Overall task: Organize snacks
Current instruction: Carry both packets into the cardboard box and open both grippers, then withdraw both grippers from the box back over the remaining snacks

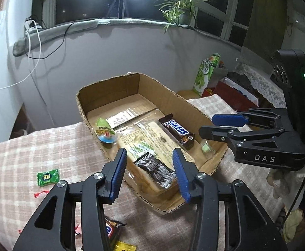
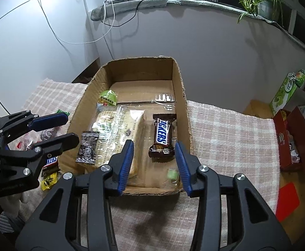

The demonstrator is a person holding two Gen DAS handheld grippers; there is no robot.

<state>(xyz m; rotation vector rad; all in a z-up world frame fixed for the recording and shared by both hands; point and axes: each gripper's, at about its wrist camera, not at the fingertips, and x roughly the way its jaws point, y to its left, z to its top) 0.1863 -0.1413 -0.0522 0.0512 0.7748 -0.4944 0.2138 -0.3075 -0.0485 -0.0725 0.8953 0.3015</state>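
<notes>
Left wrist view: the left gripper (image 1: 150, 167) hangs parted and empty over a dark snack packet (image 1: 155, 170) in the cardboard box (image 1: 110, 87). Right wrist view: the right gripper (image 2: 155, 163), likewise parted and empty, hovers above a chocolate bar (image 2: 162, 136) inside it.

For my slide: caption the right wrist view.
Open right gripper above cardboard box holding Snickers bar and other snacks.

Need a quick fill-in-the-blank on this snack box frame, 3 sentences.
1. The Snickers bar lies inside the ____ box.
2. The small green candy lies on the checked ____, outside the box.
3. Both the left claw and the right claw hold ____.

Missing: cardboard; cloth; nothing
</notes>
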